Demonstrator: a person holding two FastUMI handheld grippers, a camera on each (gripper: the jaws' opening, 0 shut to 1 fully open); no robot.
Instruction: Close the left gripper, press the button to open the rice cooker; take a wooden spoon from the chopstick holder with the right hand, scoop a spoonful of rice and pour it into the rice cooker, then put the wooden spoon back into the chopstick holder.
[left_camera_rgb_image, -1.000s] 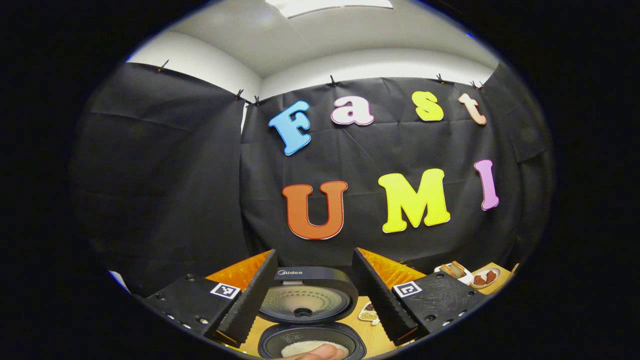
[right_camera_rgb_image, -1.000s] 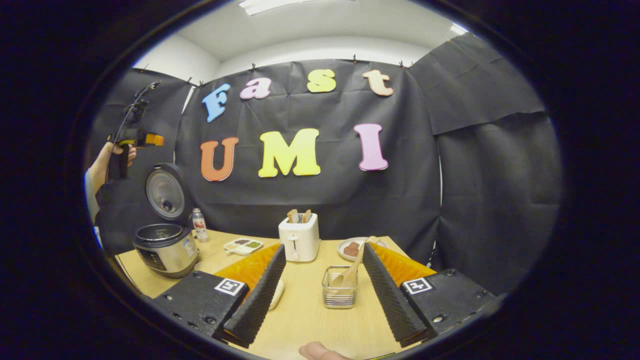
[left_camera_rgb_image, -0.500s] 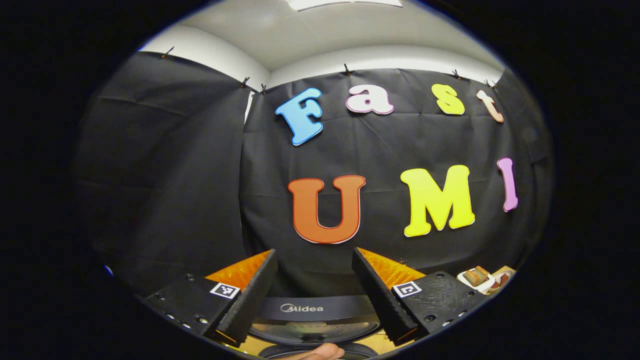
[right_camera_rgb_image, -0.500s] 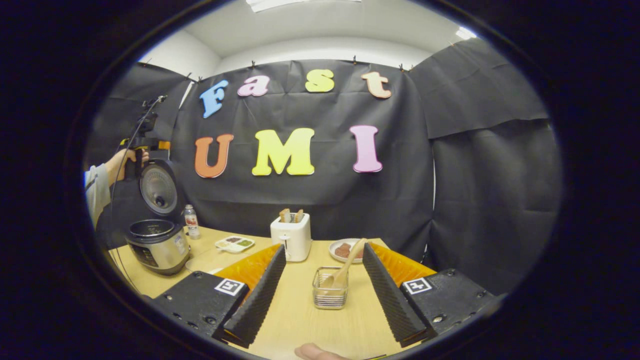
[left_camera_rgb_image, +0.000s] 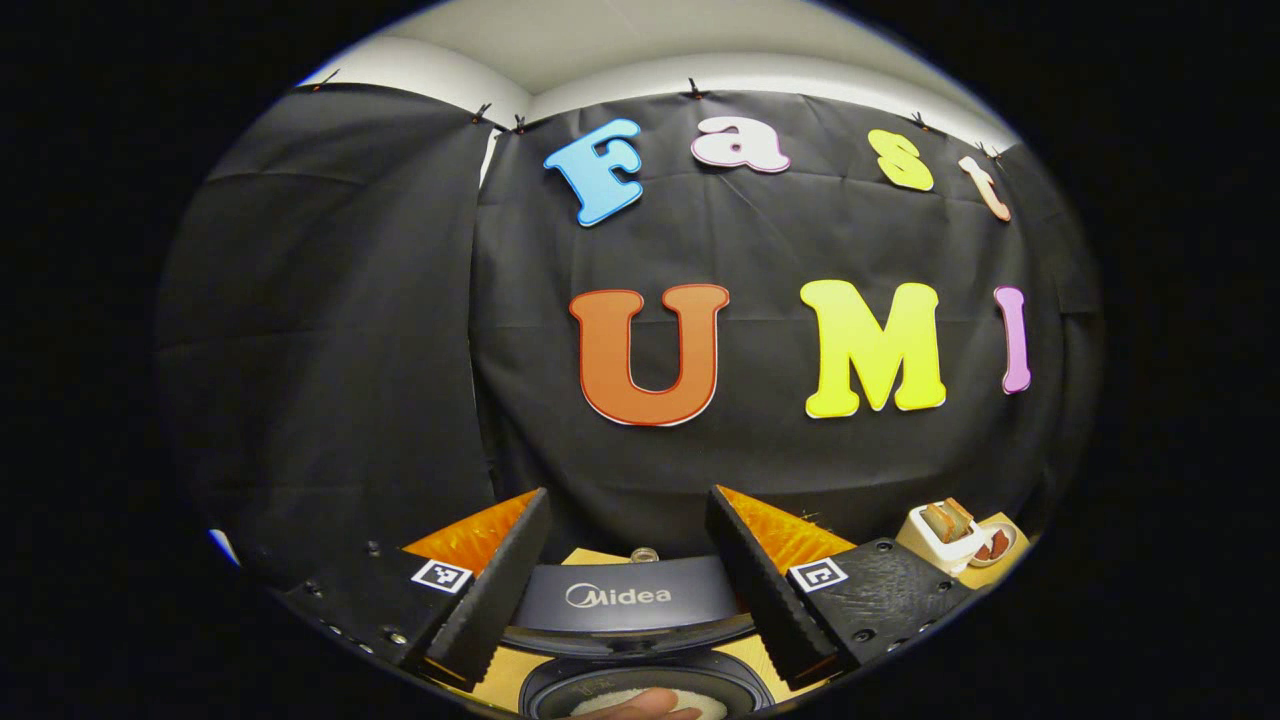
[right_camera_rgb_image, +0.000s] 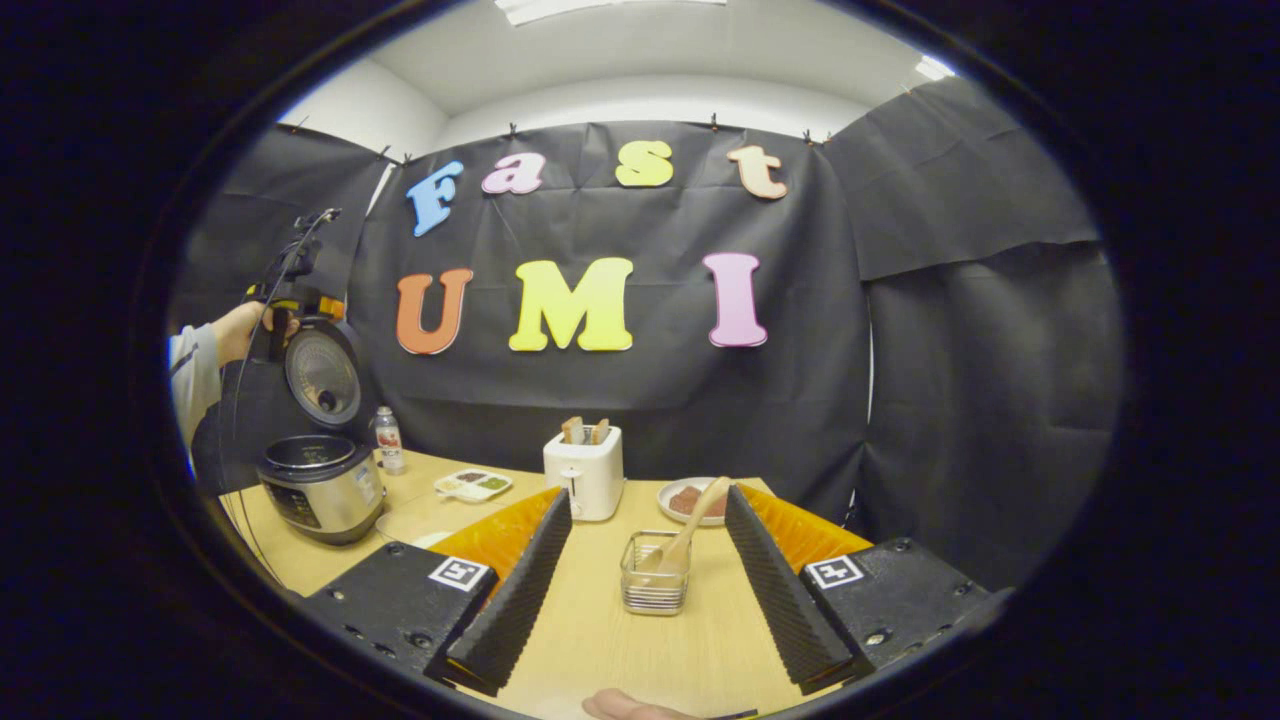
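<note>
Wooden spoon (right_camera_rgb_image: 688, 528) leans toward one o'clock in the holder (right_camera_rgb_image: 652, 580), between your right gripper (right_camera_rgb_image: 645, 575)'s wide-spread, empty fingers. Your left gripper (left_camera_rgb_image: 627, 580) gapes too, touching nothing, above the cooker (left_camera_rgb_image: 630, 600)'s raised lid.

The rice cooker (right_camera_rgb_image: 322, 487) has a silver body and a dark lid, with white rice (left_camera_rgb_image: 650, 703) inside. The toaster (right_camera_rgb_image: 583, 478) is white, the surface (right_camera_rgb_image: 640, 650) pale wood, and the wooden spoon (right_camera_rgb_image: 688, 535) light tan.

I'm working in a staged recording booth, not a real kitchen: black cloth (right_camera_rgb_image: 960, 330) clipped up as walls, white room ceiling (right_camera_rgb_image: 640, 60) at the top of the frame, kitchen props on a wooden table (right_camera_rgb_image: 650, 640) below.
</note>
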